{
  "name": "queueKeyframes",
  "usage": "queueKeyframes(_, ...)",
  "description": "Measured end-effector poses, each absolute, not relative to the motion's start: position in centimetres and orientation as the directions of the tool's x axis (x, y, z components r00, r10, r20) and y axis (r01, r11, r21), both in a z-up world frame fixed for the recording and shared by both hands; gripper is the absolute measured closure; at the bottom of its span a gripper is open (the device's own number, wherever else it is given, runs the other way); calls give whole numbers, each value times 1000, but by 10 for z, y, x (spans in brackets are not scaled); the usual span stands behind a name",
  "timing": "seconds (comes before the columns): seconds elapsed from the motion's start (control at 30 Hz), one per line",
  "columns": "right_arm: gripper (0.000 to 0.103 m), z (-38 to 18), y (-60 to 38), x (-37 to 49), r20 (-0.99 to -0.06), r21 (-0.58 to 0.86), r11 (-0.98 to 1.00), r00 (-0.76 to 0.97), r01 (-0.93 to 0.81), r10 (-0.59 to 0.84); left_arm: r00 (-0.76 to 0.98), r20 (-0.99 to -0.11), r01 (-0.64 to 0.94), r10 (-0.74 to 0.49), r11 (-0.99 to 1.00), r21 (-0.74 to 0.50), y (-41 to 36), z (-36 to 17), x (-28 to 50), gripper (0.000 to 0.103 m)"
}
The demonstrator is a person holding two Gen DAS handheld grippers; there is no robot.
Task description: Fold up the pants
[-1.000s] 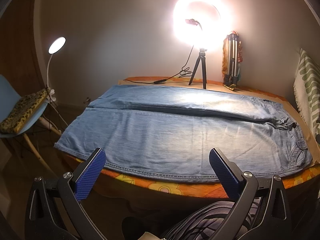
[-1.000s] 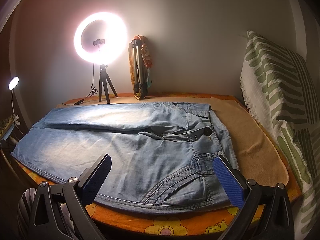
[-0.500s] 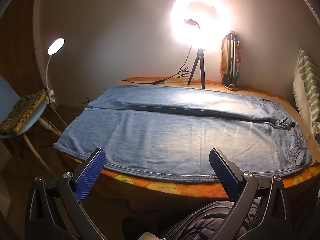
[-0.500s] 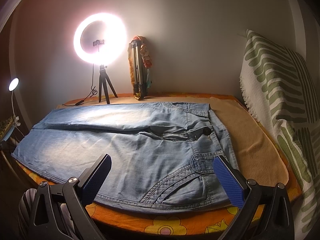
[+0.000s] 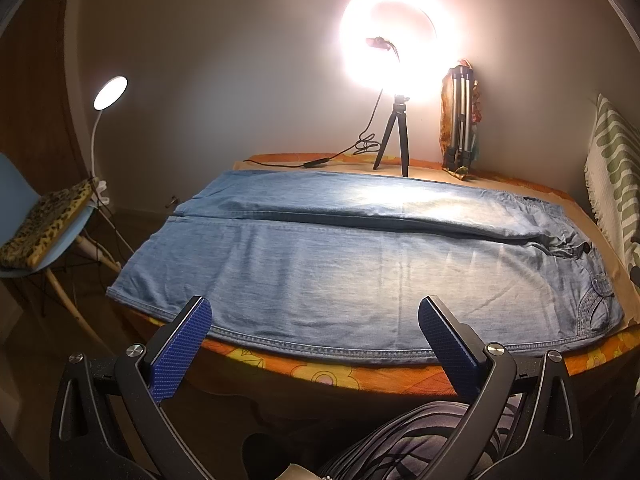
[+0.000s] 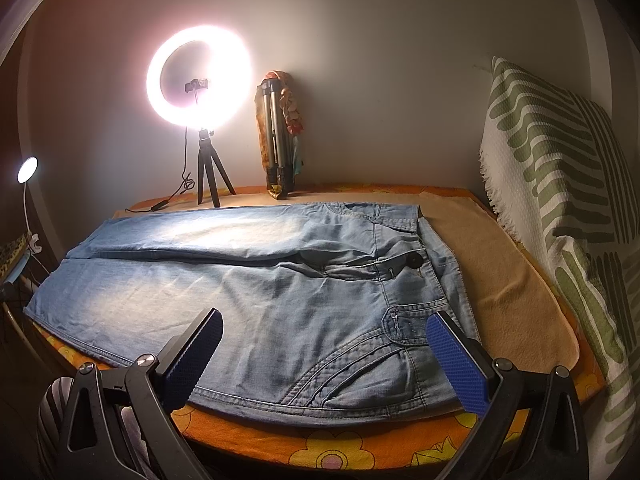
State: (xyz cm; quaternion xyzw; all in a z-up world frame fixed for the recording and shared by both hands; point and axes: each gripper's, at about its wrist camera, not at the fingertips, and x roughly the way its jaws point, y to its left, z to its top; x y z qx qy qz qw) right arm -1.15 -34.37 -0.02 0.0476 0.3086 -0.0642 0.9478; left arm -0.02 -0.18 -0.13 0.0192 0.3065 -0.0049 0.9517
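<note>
L gripper [image 5: 314, 312] wide open, nothing held, hovering just off near table edge. R gripper [image 6: 324, 324] also wide, empty, over jeans' waist/pocket area. Light blue jeans [image 5: 360, 264] flat on table w/ orange floral cloth [image 5: 320, 372], unfolded, waist to the right. Behind: ring light [image 6: 199, 76] on tripod, folded tripod [image 6: 276, 140] vs wall.

jeans [image 6: 256, 280] flat, right gripper [image 6: 324, 328] fingers apart
</note>
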Motion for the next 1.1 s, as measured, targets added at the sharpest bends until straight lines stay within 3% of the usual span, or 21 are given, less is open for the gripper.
queueKeyframes(1.1, 0, -3, -343, -12, -591, 61, 987, 802, 149, -85, 811, -586, 22, 4, 999, 37, -4, -2, -1, 0)
